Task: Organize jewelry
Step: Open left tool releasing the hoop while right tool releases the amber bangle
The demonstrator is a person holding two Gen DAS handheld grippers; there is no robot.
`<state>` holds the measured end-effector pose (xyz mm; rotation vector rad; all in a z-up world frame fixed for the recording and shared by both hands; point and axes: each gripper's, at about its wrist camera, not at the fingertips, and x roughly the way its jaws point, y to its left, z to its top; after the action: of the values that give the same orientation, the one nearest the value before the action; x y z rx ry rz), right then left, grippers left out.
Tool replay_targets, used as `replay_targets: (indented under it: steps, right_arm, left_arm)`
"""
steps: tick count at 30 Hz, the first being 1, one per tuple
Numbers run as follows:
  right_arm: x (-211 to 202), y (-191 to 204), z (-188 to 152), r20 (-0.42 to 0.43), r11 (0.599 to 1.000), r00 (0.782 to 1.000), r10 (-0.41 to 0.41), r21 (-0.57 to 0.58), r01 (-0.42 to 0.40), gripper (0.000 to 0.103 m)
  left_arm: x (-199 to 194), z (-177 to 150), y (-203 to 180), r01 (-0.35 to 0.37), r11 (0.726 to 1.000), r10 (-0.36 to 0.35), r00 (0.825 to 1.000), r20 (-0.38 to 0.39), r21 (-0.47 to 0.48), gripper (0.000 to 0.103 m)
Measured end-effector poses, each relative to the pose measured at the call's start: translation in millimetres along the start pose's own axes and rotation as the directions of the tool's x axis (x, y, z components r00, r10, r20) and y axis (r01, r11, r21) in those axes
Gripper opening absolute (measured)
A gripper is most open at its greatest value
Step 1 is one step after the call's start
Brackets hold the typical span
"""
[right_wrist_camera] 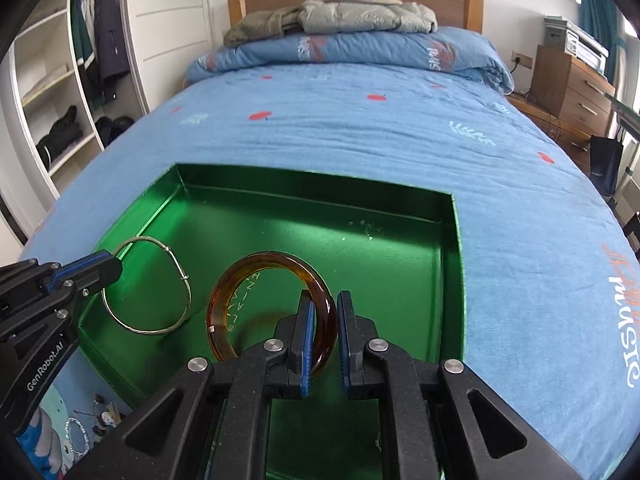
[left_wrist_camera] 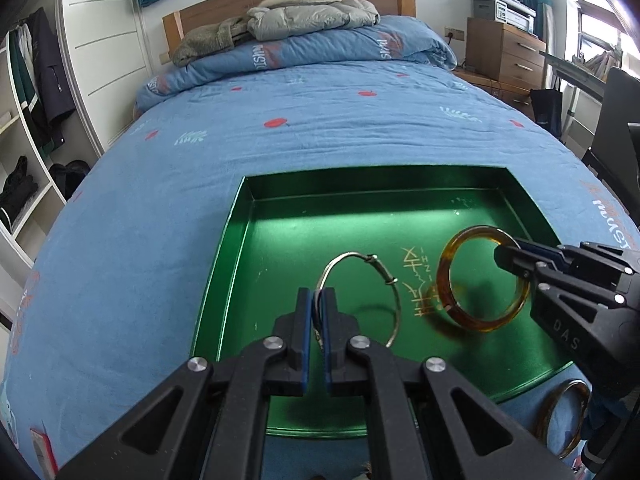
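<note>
- The left gripper (left_wrist_camera: 319, 300) had its jaws clenched on the silver bangle (left_wrist_camera: 394, 296), pinching the thin wire at the ring's near-left arc; the rest of the hoop stood out to the far right of the jaws.
- The silver bangle hung above the floor of the green tray (left_wrist_camera: 256, 248), toward the tray's left side, casting a shadow on the floor below.
- The right gripper (right_wrist_camera: 325, 312) had its jaws clamped on the amber bangle (right_wrist_camera: 224, 300), with the thick band running between the blue pads at the ring's near-right arc and the hoop reaching out to the left and far side.
- The amber bangle was held tilted over the middle of the tray, above the gold lettering (left_wrist_camera: 416, 276) printed on the floor.
- The two bangles sat side by side, silver on the left and amber on the right, close but apart.
- The tray lay on the blue bed (left_wrist_camera: 320, 120).
- Another amber-rimmed ring (left_wrist_camera: 560, 416) lay on the bedcover just off the tray's near-right corner.
- Small trinkets (right_wrist_camera: 100, 420) lay on the bedcover near the tray's near-left corner.
</note>
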<state>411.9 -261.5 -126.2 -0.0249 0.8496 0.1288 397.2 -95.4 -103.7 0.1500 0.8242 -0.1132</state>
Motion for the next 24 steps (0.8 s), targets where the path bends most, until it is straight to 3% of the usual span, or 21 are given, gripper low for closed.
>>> replay_targets:
  steps: [10, 18, 19, 23, 24]
  right_arm:
    - [20, 6, 9, -0.074, 0.999, 0.997, -0.020, -0.027, 0.018, 0.011]
    - [29, 7, 9, -0.100, 1.000, 0.995, -0.007, -0.008, 0.006, 0.012]
    - [29, 6, 10, -0.102, 1.000, 0.995, -0.004, -0.005, 0.004, 0.014]
    - [25, 7, 10, -0.106, 1.000, 0.994, -0.008, -0.012, 0.007, 0.037]
    - [23, 6, 11, -0.104, 1.000, 0.995, -0.007, -0.010, 0.006, 0.038]
  left_arm:
    - [36, -8, 12, 0.019, 0.998, -0.025, 0.995, -0.092, -0.064, 0.004]
    - [38, -6, 17, 0.045, 0.995, -0.054, 0.994, -0.097, -0.088, 0.005]
    - [37, -6, 19, 0.049, 0.994, -0.058, 0.994, -0.095, -0.095, 0.006]
    - [28, -2, 21, 0.080, 0.992, -0.088, 0.993, -0.085, -0.099, 0.006]
    - [22, -1, 22, 0.088, 0.991, -0.096, 0.992, -0.076, -0.097, 0.006]
